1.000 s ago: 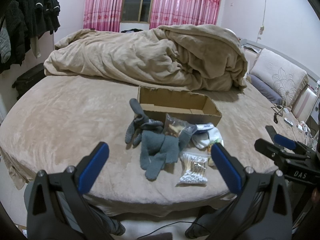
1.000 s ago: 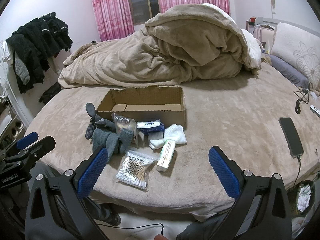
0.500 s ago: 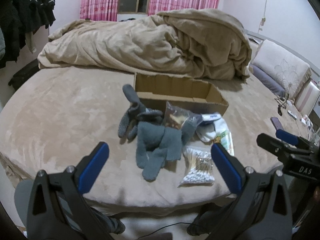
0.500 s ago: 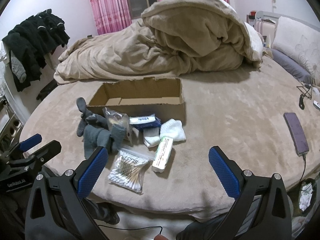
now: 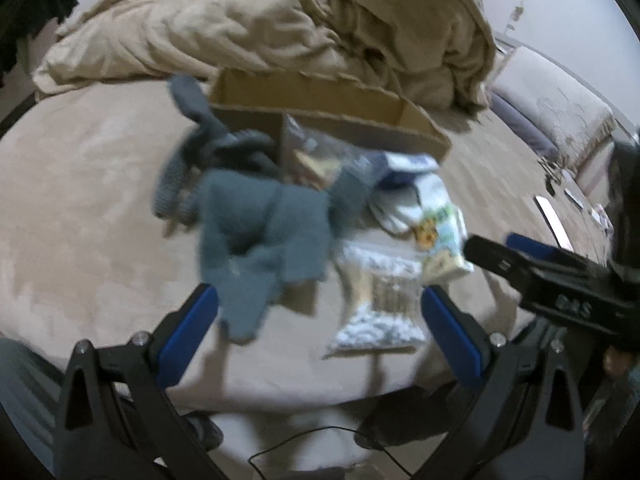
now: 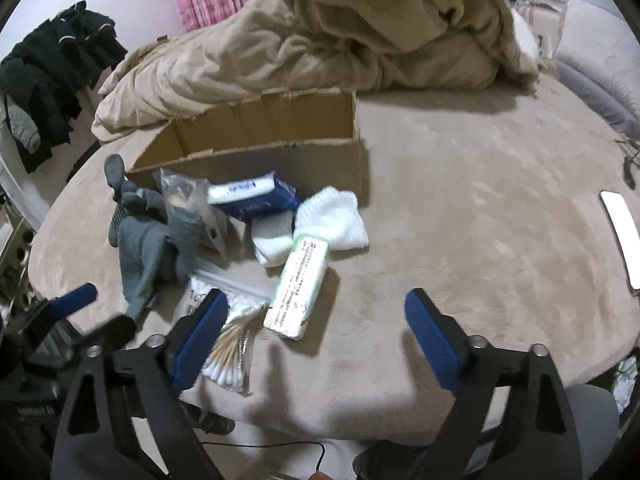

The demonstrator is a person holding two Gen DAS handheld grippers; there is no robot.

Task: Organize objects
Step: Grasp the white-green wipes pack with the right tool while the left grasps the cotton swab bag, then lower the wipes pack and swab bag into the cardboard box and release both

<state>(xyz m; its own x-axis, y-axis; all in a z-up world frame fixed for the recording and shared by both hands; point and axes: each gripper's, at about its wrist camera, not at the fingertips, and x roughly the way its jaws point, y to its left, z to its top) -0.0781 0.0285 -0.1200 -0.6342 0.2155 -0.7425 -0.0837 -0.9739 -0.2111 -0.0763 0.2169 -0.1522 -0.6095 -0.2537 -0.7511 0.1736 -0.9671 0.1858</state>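
An open cardboard box [image 5: 320, 116] [image 6: 256, 136] lies on the bed. In front of it lies a pile: grey gloves [image 5: 264, 236] [image 6: 148, 240], a clear snack bag [image 6: 188, 200], a blue tissue pack [image 6: 256, 196], white socks [image 6: 332, 220], a white-green tube box [image 6: 300, 292] [image 5: 440, 240] and a bag of cotton swabs [image 5: 380, 304] [image 6: 228, 344]. My left gripper [image 5: 320, 332] is open and empty, just short of the gloves and swabs. My right gripper [image 6: 316, 340] is open and empty, its left pad over the swab bag, the tube box between its fingers.
A rumpled beige duvet [image 5: 280, 28] is heaped behind the box. A phone [image 6: 620, 228] lies on the bed at the right. Pillows [image 5: 560, 108] sit at far right. Dark clothes [image 6: 52, 80] hang at the left. The bed's front edge is right under both grippers.
Both grippers have moved forward and down towards the pile, which looks larger now. Both stayed open. No object has moved.
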